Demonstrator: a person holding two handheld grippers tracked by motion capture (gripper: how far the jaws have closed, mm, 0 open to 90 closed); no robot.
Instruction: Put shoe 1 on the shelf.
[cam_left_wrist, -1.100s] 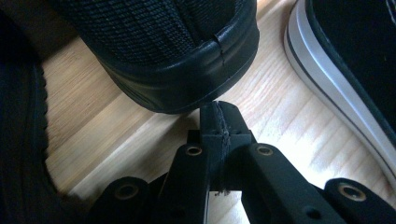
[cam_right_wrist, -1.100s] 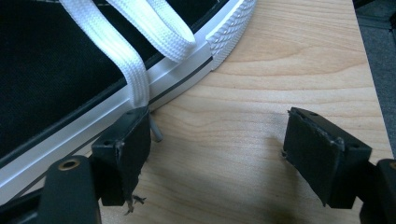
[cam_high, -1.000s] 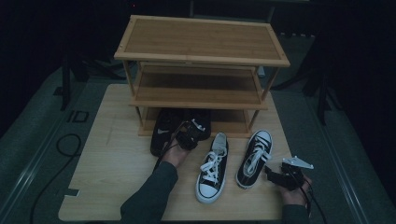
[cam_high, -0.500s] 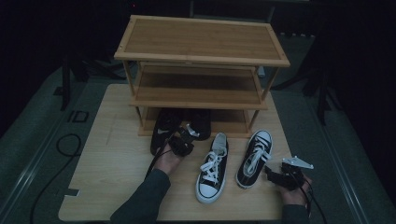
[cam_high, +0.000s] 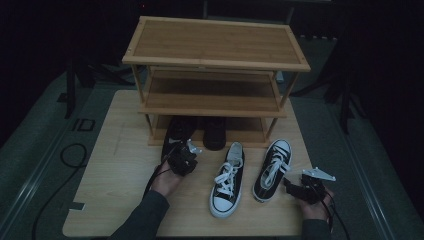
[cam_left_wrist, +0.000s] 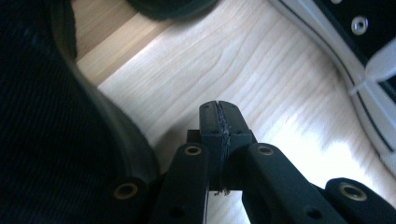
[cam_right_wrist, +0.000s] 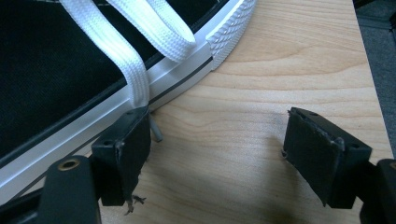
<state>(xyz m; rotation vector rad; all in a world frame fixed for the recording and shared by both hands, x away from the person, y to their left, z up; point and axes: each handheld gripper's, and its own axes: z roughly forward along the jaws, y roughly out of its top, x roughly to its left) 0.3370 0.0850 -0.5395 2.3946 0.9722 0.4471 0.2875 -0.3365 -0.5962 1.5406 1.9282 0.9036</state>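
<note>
1. Your left hand-held gripper (cam_high: 183, 159), jaws pressed together and empty, sits at the heel of the black shoe (cam_high: 175, 135) lying half under the shoe rack (cam_high: 216, 65).
2. That shoe's long axis runs away from you, into the rack.
3. Your right hand-held gripper (cam_high: 305, 187), jaws wide, waits beside the right sneaker (cam_high: 272, 169), farther off.

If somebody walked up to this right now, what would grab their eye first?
Probably the three-tier wooden shoe rack at the back of the table. Next, two black-and-white sneakers lying side by side in front of it, white laces bright. Two black shoes sit half under the bottom shelf, beside the shut left gripper.
</note>
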